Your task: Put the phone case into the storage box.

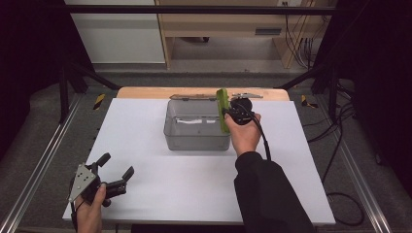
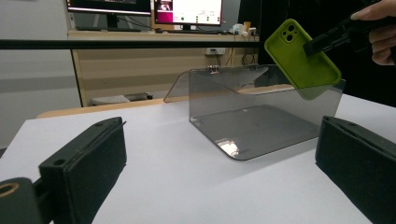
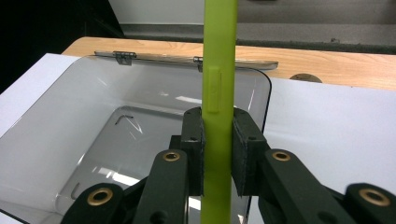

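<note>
While the left claw [image 1: 114, 171] rests open (near the table edge), the right claw [image 3: 217, 140] clamps the green phone case [image 3: 217, 70] edge-up over the clear box [image 1: 171, 127].

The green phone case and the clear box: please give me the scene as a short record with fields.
held item: green phone case, clamped on edge
holder: right gripper, jaws shut on the case
case position: above the right wall of the clear box
box state: lid open, folded back on the far side; nothing seen inside
left gripper: open, holding nothing, near the front left corner of the table
surface: white table
</note>
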The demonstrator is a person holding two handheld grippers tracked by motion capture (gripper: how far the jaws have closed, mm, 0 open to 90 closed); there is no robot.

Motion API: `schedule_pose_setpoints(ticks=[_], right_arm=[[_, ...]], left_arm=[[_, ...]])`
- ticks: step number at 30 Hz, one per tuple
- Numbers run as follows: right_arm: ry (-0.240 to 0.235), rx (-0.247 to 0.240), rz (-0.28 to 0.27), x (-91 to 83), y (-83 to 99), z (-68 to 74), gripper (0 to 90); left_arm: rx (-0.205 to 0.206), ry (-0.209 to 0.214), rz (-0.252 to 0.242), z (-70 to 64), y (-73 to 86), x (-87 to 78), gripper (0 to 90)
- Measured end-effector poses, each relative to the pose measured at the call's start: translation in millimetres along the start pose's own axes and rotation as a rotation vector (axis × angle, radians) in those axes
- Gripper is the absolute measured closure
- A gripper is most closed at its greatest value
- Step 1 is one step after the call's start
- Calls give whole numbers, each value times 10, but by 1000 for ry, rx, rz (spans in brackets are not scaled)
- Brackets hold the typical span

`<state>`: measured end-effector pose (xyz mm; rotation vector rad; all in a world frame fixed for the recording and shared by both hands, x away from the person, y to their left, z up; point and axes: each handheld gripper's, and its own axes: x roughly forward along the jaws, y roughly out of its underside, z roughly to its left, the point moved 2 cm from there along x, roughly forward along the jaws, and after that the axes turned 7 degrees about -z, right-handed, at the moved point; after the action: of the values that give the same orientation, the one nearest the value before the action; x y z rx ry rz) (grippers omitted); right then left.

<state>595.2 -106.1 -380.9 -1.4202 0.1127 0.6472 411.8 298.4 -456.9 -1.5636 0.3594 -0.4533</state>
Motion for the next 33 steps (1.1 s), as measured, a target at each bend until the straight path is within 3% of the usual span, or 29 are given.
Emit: schedule_pose_setpoints(ticks=[7, 20, 33], right_arm=[[-31, 43, -1, 18, 8, -4, 771], [-13, 28, 20, 59, 94, -68, 772], [-13, 12, 48, 125, 169, -37, 772]], left_arm=[[1, 1, 0, -1, 0, -1, 17], [9, 4, 4, -10, 1, 3, 17], [16, 11, 5, -23, 0, 6, 17]])
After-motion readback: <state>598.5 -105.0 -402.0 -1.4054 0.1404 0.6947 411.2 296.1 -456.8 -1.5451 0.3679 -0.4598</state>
